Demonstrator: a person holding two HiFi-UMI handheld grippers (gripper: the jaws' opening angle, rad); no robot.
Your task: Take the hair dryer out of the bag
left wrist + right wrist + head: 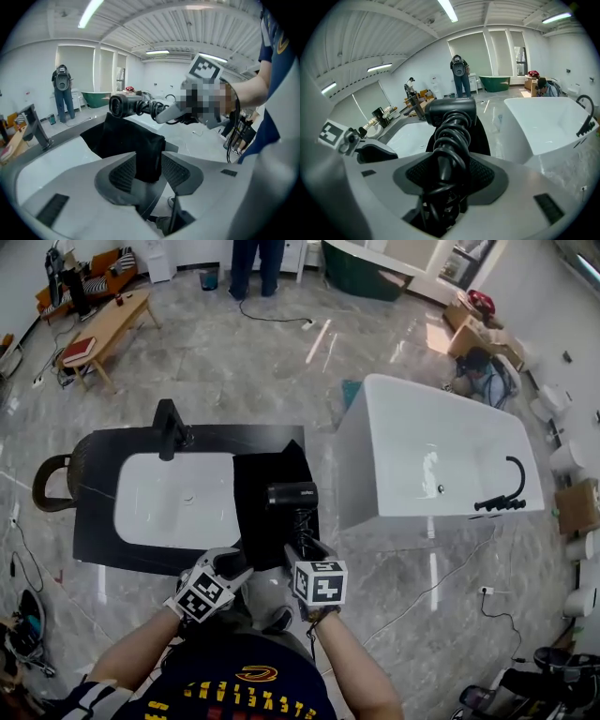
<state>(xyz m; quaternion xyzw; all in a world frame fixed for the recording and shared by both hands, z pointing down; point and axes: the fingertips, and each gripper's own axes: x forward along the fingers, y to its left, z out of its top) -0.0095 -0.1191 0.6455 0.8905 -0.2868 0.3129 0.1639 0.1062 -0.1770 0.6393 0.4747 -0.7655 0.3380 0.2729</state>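
Black bag (258,512) lies draped over the right end of the black-rimmed tub (103,484), partly on the rim and partly over the white basin. What is inside the bag can't be seen.

Hair dryer (292,495) is out of the bag and held in the air just above it, at the tub's right end. Its barrel lies crosswise, and its handle, wrapped in coiled cord, points back toward the person.

Right gripper (302,545) has its fingers clamped on that cord-wrapped handle (449,140).

Left gripper (149,171) has its jaws wide apart. The bag's near corner (147,159) hangs between the pads without being pinched.

A black faucet (169,427) stands on the tub's far rim. A white freestanding bathtub (422,465) sits just right of the tub. The floor (281,371) is glossy grey marble. Beyond the tub, a person (255,266) stands at the far side of the room.
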